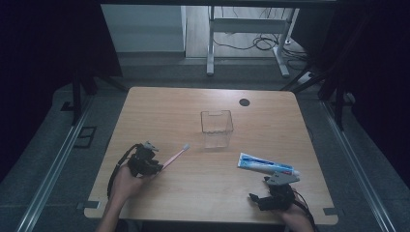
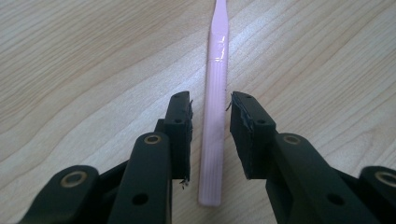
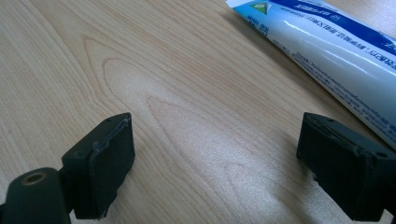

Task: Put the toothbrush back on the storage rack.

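Left gripper [image 2: 210, 109] slightly agape astride pink toothbrush [image 2: 215, 102] — untouched, bristle end cut off.

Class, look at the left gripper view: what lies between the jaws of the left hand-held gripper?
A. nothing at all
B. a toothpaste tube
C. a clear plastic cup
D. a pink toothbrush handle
D: the pink toothbrush handle lies on the table between the jaws of the left hand-held gripper, which stand a little apart from it on both sides.
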`<state>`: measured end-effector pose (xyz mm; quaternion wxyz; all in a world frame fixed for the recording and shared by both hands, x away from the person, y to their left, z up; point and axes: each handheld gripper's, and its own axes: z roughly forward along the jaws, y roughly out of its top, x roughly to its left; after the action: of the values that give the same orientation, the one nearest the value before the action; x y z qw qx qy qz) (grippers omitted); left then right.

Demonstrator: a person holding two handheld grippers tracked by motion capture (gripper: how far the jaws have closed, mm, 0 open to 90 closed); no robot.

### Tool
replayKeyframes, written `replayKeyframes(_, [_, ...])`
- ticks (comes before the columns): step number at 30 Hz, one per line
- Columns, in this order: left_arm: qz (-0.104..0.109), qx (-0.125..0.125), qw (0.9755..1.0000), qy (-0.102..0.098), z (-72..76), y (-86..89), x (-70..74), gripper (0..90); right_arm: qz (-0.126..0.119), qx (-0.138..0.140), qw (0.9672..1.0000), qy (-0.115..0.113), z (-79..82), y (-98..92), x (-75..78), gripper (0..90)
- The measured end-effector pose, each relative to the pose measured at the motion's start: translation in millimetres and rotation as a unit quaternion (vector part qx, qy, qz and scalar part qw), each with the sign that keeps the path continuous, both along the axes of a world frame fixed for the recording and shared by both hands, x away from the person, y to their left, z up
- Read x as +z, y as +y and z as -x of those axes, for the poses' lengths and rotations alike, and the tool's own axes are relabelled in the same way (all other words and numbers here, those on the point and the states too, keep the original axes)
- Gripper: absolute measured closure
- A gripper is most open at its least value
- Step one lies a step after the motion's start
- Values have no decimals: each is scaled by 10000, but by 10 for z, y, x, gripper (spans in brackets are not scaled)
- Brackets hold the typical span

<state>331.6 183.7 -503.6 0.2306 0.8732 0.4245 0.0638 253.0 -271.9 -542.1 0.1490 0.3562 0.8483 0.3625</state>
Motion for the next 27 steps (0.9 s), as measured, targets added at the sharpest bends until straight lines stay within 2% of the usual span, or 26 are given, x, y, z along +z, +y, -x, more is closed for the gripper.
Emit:
replayKeyframes(8, [-265,-102,9994,215,-93,-127,-52,701,0,0,10000,0,0,0,0,109])
replayKeyframes(16, [-465,-91,9986,247,-121,-193,-55,773,0,-1,10000,1,0,0,0,109])
replayKeyframes(24, [-410,-4,9990,150,-124,-176,-53,789,0,-1,10000,1,0,0,0,109])
replayKeyframes(27, [-265,-21,9996,106,-118,-152,-24,790,-1,0,10000,1,0,0,0,109])
